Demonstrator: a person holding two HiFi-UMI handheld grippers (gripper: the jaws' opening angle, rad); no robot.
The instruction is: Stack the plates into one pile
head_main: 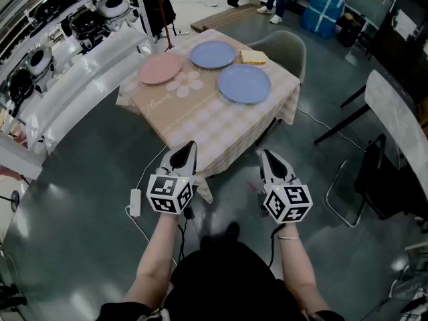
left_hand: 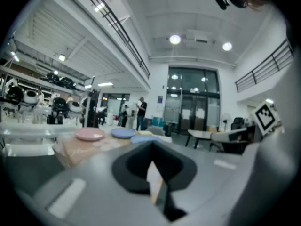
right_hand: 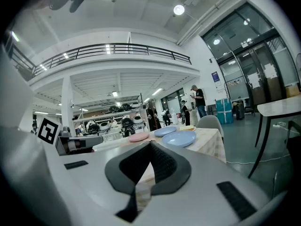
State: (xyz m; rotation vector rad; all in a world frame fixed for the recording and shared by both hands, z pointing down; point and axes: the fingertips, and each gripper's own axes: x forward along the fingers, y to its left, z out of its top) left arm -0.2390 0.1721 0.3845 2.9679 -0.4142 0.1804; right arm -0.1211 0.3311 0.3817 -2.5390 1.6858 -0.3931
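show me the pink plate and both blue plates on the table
pink plate (head_main: 160, 68): head view, middle of its top face
farther blue plate (head_main: 212, 54): head view, middle of its top face
nearer blue plate (head_main: 244, 83): head view, middle of its top face

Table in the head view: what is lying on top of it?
A checked cloth, and on it a pink plate, a far blue plate, a near blue plate, all apart, and a small yellow item. The cloth hides the tabletop itself.
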